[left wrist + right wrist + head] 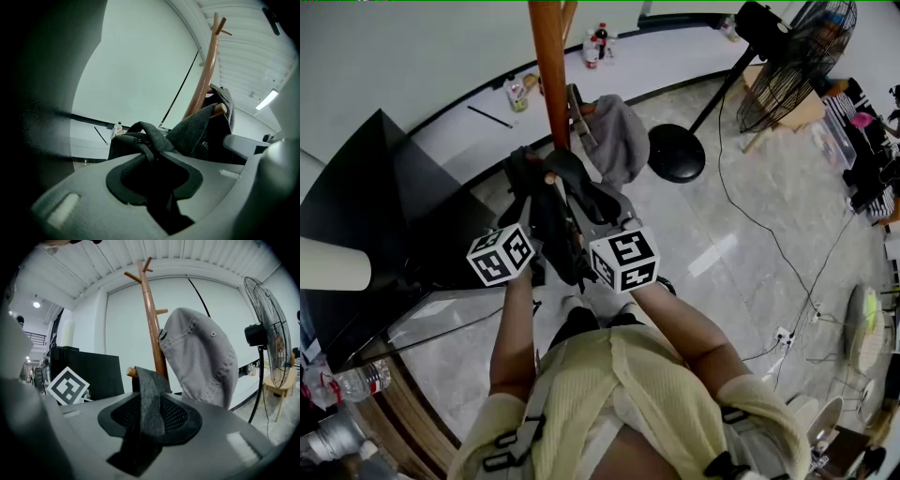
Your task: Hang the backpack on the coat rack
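The dark grey backpack (pixel 546 202) hangs against the brown coat rack pole (pixel 551 75), between my two grippers. In the left gripper view my left gripper (pixel 157 161) is shut on a fold of the backpack (pixel 136 138), with the coat rack (pixel 206 75) rising just behind it. In the right gripper view a grey strap (pixel 150 394) of the backpack runs up over a short peg (pixel 130 372) on the coat rack (pixel 152 324). My right gripper (pixel 150 416) stands open, and the strap lies loose between its jaws.
A light grey cap (pixel 201 357) hangs on the rack at the right, also seen from the head view as the cap (pixel 617 139). A standing fan (pixel 792 56) with a round base (pixel 675 152) is at the right, a black cabinet (pixel 384 206) at the left. Cables cross the floor.
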Available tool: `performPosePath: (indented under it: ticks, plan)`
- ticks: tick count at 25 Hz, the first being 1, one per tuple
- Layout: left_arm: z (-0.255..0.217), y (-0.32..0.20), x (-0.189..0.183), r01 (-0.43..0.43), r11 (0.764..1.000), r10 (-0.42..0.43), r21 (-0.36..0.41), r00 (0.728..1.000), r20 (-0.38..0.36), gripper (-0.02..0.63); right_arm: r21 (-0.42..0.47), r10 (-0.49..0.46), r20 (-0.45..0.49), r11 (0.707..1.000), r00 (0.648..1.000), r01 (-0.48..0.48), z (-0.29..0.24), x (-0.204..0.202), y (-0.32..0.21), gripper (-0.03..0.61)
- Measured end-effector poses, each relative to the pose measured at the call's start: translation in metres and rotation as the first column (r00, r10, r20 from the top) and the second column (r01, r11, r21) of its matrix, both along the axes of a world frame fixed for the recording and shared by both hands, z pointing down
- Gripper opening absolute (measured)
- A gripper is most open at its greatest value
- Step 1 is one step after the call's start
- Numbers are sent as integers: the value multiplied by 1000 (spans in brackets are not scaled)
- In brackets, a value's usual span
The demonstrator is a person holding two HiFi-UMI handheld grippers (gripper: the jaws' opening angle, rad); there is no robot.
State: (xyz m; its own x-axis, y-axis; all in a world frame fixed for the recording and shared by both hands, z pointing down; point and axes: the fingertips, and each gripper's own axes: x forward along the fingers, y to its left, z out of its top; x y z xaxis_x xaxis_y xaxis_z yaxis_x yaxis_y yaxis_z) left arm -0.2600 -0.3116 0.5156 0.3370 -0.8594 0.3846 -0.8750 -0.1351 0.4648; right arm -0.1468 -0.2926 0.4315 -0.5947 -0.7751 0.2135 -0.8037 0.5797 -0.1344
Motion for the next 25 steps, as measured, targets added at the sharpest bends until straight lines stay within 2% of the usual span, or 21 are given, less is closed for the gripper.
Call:
performPosePath:
  ticks: [4, 9, 12, 25]
  plan:
    - [11, 3, 1, 17, 999, -17, -33, 1000, -7, 87, -6, 19, 8, 1000, 1000, -19, 0, 7, 2, 134]
    - [46, 15, 0, 46, 992, -48, -117, 999, -11, 84, -41, 26, 21, 999, 999, -25, 6, 16, 7, 132]
    - [68, 24, 5, 47, 985, -54, -163, 998, -40, 78, -68, 31, 15, 997, 999, -30, 14, 21, 10, 124]
    - [84, 33, 4, 77, 982, -91, -175, 993, -75, 83, -136, 16, 34, 991, 999, -11, 31, 31, 30, 115]
